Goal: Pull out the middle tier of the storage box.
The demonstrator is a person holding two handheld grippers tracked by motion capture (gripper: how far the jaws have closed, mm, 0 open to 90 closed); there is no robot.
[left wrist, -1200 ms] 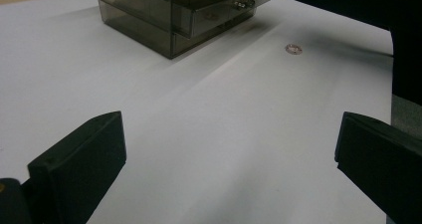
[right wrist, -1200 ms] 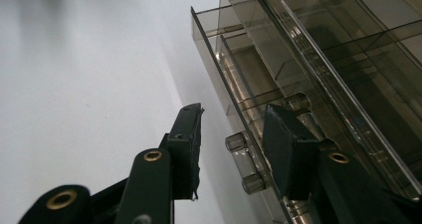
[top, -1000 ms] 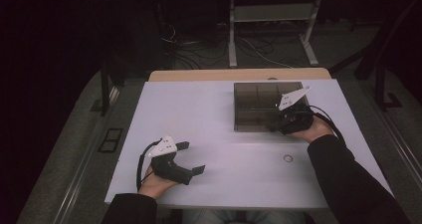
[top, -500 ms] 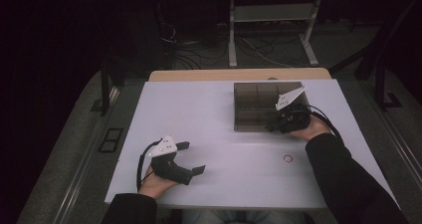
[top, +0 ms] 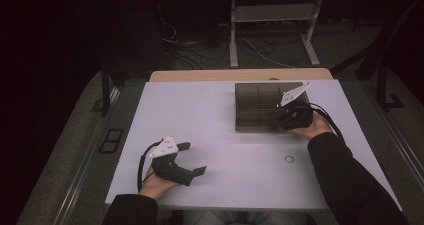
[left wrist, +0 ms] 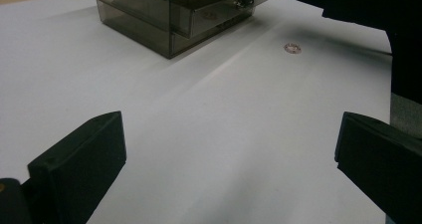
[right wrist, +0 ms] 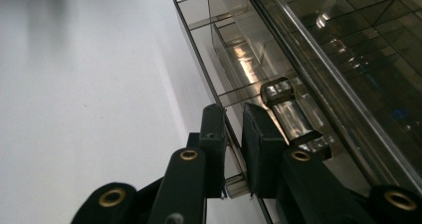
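Observation:
A smoky see-through drawer box (top: 262, 105) stands at the table's back right. My right gripper (top: 274, 125) is at its front face. In the right gripper view its jaws (right wrist: 234, 114) have just been closing and now pinch a small clear drawer handle (right wrist: 234, 186), with the drawer's front edge running up between them. A second handle (right wrist: 283, 94) sits farther along. My left gripper (top: 194, 158) rests near the front left of the white table (top: 225, 185), open wide with nothing between its jaws (left wrist: 229, 149). From there the box (left wrist: 164, 15) stands ahead.
A small ring (top: 289, 159) lies on the table in front of the box, near the right forearm; it also shows as the ring (left wrist: 292, 48) ahead of the left jaws. Dark floor, cables and a metal stand lie beyond the table's far edge.

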